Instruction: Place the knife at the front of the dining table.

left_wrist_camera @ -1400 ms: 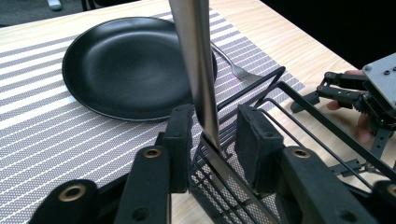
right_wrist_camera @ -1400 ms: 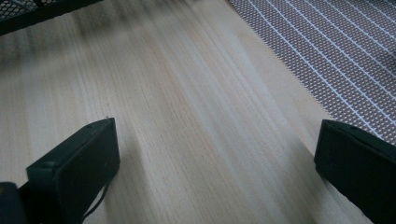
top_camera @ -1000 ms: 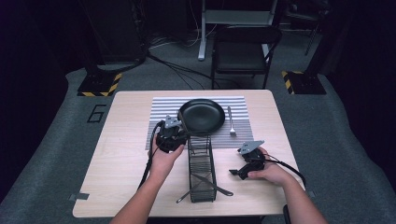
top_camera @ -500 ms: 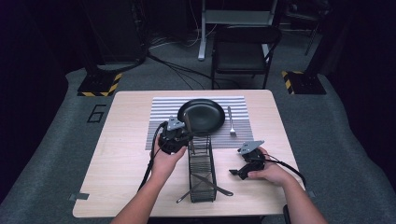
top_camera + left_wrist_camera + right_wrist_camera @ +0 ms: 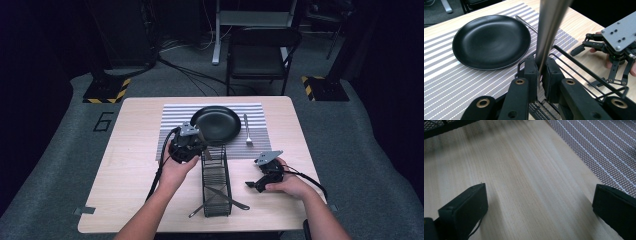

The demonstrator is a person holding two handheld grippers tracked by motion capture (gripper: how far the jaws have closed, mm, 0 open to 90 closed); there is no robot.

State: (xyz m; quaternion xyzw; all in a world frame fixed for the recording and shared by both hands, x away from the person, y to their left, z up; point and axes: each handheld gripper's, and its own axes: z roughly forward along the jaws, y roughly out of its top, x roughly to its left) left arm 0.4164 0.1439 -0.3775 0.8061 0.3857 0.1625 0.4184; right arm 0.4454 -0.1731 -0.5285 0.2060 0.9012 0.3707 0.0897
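Left claw (image 5: 539, 75) is clenched on a metal utensil handle (image 5: 549, 27) above the black wire caddy (image 5: 216, 180); right claw (image 5: 252, 185) rests released on the tabletop (image 5: 135, 170). Pick-up looks done; next comes carrying it to the striped placemat (image 5: 172, 125) beside the plate (image 5: 216, 124).

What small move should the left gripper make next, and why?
Probably lift the utensil straight up, clear of the rack. The left gripper is shut on its metal handle above the rack's end, beside the plate. A fork already lies right of the plate, so this piece likely goes on the mat too.
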